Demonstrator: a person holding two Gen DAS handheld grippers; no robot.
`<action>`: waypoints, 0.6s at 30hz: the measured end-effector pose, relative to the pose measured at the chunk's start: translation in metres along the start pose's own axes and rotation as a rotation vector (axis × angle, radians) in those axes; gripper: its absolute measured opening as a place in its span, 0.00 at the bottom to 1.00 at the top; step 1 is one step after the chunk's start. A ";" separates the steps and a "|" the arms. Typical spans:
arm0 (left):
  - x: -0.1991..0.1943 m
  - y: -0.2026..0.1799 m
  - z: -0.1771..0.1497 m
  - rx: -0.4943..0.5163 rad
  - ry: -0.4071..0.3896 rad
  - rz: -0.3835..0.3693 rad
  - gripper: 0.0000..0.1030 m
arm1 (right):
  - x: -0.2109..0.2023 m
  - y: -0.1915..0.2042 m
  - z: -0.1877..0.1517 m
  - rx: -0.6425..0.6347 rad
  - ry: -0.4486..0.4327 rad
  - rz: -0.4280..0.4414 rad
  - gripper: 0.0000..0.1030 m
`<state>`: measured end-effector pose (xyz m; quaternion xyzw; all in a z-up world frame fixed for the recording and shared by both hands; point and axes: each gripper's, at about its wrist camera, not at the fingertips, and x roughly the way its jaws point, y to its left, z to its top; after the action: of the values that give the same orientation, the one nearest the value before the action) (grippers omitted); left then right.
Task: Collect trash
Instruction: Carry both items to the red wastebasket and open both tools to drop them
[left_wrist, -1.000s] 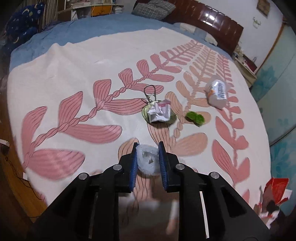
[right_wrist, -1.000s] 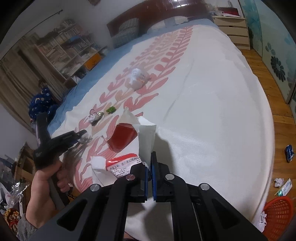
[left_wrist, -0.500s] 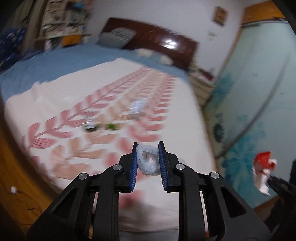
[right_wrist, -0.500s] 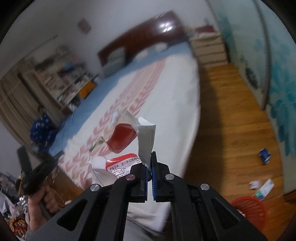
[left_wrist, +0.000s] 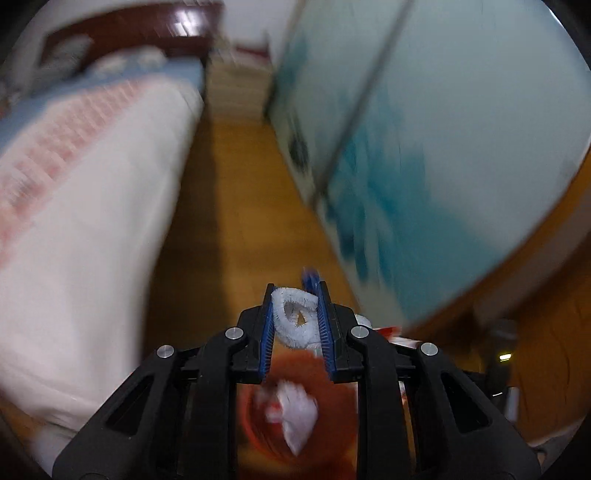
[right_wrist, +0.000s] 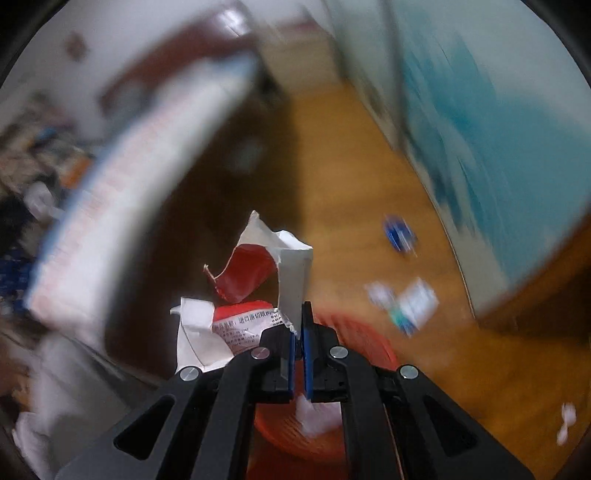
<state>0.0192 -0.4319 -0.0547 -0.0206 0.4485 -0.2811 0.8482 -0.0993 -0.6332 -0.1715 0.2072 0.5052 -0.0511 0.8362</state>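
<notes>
Both hand-held grippers have been swung from the bed (left_wrist: 74, 229) to above the red basket (right_wrist: 354, 332).
Black print on the torn red-and-white wrapper (right_wrist: 258, 295), clamped by the right hand-held gripper (right_wrist: 298, 332), is illegible; a fuzzy white ring (left_wrist: 295, 317) is pinched by the left hand-held gripper (left_wrist: 295, 325).

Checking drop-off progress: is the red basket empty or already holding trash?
Holding trash: crumpled white paper lies inside the red basket, seen below the left claw.

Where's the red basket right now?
The red basket sits on the wooden floor directly below both tongs, at the bottom centre of each wrist view, with white crumpled paper already inside; the bed is to its left.
</notes>
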 end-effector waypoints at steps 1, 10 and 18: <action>0.019 -0.008 -0.010 0.007 0.057 -0.007 0.20 | 0.015 -0.016 -0.015 0.048 0.041 -0.012 0.05; 0.090 -0.040 -0.050 0.054 0.318 -0.016 0.20 | 0.053 -0.030 -0.063 0.126 0.141 -0.013 0.07; 0.095 -0.041 -0.049 0.022 0.342 0.005 0.67 | 0.056 -0.024 -0.058 0.138 0.102 -0.036 0.72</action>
<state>0.0038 -0.5022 -0.1434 0.0377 0.5834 -0.2834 0.7602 -0.1270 -0.6252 -0.2500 0.2573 0.5461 -0.0903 0.7921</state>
